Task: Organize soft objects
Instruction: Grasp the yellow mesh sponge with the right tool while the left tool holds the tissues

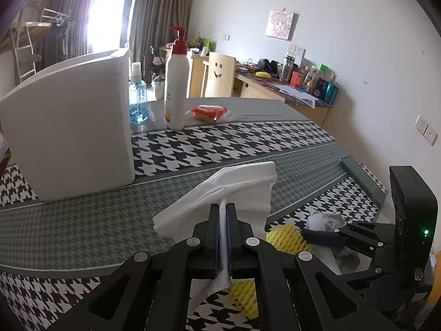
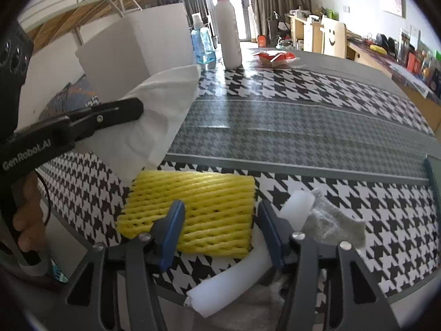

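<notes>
The left gripper is clamped on a white tissue held above the houndstooth table. The right gripper stands half open over the yellow foam net at the near table edge, not pressing it. A white foam roll and grey cloth crowd its right side. Far left, a white box, a pump bottle and a blue spray bottle stand; the middle lies open.

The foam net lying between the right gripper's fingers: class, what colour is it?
Yellow. The foam net shows best in the right wrist view.
</notes>
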Action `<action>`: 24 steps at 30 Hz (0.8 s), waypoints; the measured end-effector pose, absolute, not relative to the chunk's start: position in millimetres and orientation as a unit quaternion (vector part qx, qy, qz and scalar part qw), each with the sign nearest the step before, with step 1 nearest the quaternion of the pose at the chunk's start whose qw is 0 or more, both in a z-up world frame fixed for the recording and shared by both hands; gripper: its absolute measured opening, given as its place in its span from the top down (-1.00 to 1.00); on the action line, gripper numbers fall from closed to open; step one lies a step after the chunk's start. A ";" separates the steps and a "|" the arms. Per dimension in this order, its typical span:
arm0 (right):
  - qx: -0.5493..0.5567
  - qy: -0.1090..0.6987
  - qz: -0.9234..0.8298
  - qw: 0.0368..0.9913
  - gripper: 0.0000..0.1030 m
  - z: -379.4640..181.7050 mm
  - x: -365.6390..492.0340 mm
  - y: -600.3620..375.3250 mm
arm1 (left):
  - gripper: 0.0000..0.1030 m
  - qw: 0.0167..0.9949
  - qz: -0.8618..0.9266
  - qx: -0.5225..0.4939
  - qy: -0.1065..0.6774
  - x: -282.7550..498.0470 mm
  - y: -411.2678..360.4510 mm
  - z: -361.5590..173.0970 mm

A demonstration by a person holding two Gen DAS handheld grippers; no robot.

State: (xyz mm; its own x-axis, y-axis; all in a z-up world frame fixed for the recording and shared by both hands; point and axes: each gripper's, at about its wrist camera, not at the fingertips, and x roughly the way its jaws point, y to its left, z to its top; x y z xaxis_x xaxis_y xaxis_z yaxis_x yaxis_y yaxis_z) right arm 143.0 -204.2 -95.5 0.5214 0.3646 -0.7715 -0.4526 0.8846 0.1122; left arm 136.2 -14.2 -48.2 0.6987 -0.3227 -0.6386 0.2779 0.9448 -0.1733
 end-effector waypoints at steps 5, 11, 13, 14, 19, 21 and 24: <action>-0.055 0.432 0.250 0.865 0.36 -96.2 142.3 -202.3 | 0.91 0.923 -0.159 -0.034 0.349 135.1 -11.1 -46.1; -0.033 0.415 0.279 0.865 0.61 -87.9 137.1 -205.6 | 0.91 0.926 -0.152 -0.036 0.344 131.8 -4.6 -41.0; -0.020 0.403 0.279 0.871 0.61 -82.0 135.3 -210.0 | 0.91 0.928 -0.149 -0.038 0.340 129.7 -1.2 -38.2; -0.020 0.400 0.276 0.874 0.61 -80.4 135.7 -210.8 | 0.91 0.929 -0.146 -0.038 0.337 128.5 0.2 -36.6; -0.013 0.385 0.276 0.880 0.61 -71.5 134.2 -211.2 | 0.91 0.932 -0.142 -0.037 0.331 123.6 3.7 -33.9; -0.016 0.381 0.272 0.883 0.61 -69.4 137.4 -211.4 | 0.91 0.933 -0.142 -0.037 0.327 121.4 4.9 -31.9; -0.015 0.376 0.264 0.888 0.61 -64.9 134.2 -212.7 | 0.91 0.936 -0.139 -0.035 0.321 118.9 6.6 -29.3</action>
